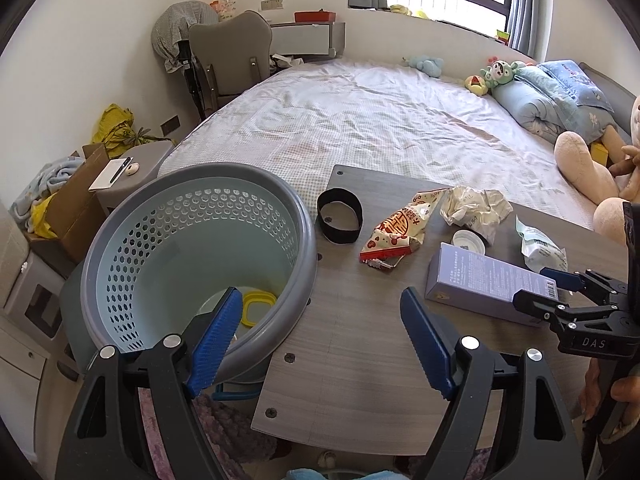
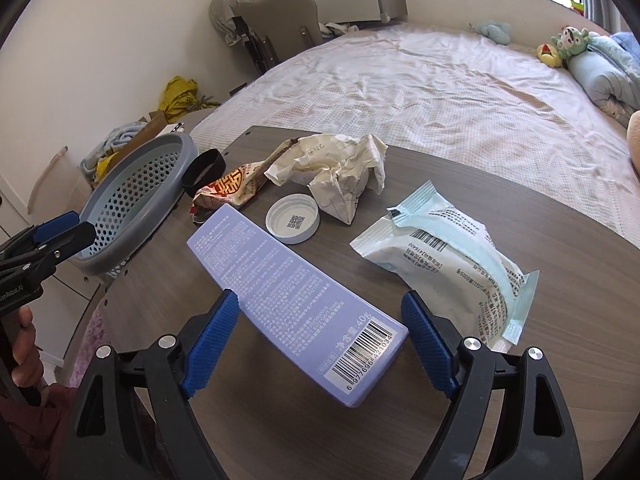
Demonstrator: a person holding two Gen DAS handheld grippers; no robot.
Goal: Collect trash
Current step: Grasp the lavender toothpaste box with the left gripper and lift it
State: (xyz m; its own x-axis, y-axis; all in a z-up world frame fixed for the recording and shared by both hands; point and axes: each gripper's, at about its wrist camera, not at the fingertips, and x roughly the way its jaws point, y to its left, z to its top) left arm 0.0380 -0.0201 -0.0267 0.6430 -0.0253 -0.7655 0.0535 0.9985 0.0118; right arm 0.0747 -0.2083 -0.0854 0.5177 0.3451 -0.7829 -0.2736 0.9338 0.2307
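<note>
A grey-rimmed, pale blue perforated basket [image 1: 200, 172] [image 2: 132, 208] stands at the left edge of the dark wooden table [image 1: 360, 360] [image 2: 560, 240], with a yellow lid [image 1: 258, 306] inside. My left gripper [image 1: 320, 312] [image 2: 68, 232] is open and empty over the basket rim and table edge. A purple box [image 1: 480, 280] [image 2: 288, 280] lies flat on the table. My right gripper [image 2: 320, 312] [image 1: 546, 290] is open and straddles its barcode end. Beyond lie a white cap [image 2: 292, 218], crumpled paper [image 2: 340, 168], a red snack wrapper [image 2: 232, 190], a black band [image 2: 202, 172] and a white-teal packet [image 2: 448, 256].
A bed [image 1: 380, 120] with a pale sheet lies behind the table, with plush toys [image 1: 580, 168] and a blue quilt at its right. A grey chair [image 1: 228, 52] stands at the back left. A cardboard box [image 1: 76, 208] and a grey stool [image 1: 136, 168] are beside the basket.
</note>
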